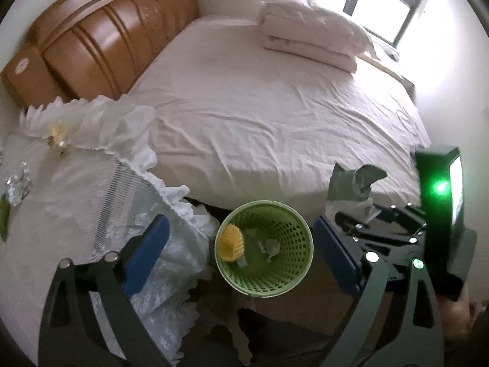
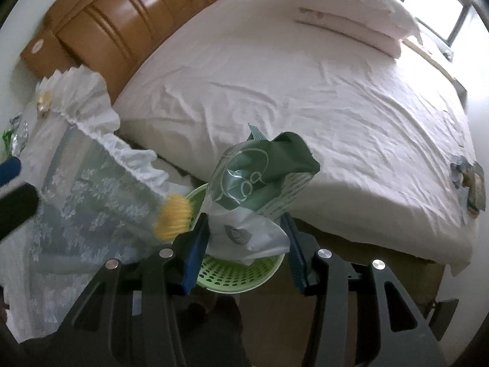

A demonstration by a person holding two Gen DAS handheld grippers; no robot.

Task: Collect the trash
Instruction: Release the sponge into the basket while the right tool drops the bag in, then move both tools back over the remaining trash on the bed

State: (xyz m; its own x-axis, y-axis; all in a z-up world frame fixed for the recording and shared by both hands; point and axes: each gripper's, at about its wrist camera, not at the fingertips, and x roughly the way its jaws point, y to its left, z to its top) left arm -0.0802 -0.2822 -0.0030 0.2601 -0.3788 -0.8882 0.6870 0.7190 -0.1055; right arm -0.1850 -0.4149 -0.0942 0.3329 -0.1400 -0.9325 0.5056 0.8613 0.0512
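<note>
White sheets cover the bed (image 1: 275, 116), the biggest thing before us, with folded bedding (image 1: 308, 36) stacked at its far corner, out of the way of the clearing. Beside the bed stands a bench (image 1: 61, 183) draped in lace cloth, and on it lie scraps we judge to be trash not yet gathered: a ball of foil (image 1: 18, 183) and a yellowish wrapper (image 1: 58, 134). One more scrap (image 2: 470, 183) lies near the bed's edge on our right.

We keep the green basket (image 1: 266, 287) on the floor between bench and bed, within easy reach of both. It already holds a yellow brush (image 1: 230, 241) and a crumpled paper (image 1: 269, 247).

Our right gripper (image 2: 246, 238) hangs just above the basket's mouth with a green and white plastic bag (image 2: 259, 183) between its blue jaws, which stand at a middling width against the bag's sides. We judge this to be the moment of dropping it in, though we cannot tell whether the hold is firm or loosening.

Our left gripper (image 1: 241, 257) hovers over the basket with jaws wide and nothing between them, free for the next scrap.
</note>
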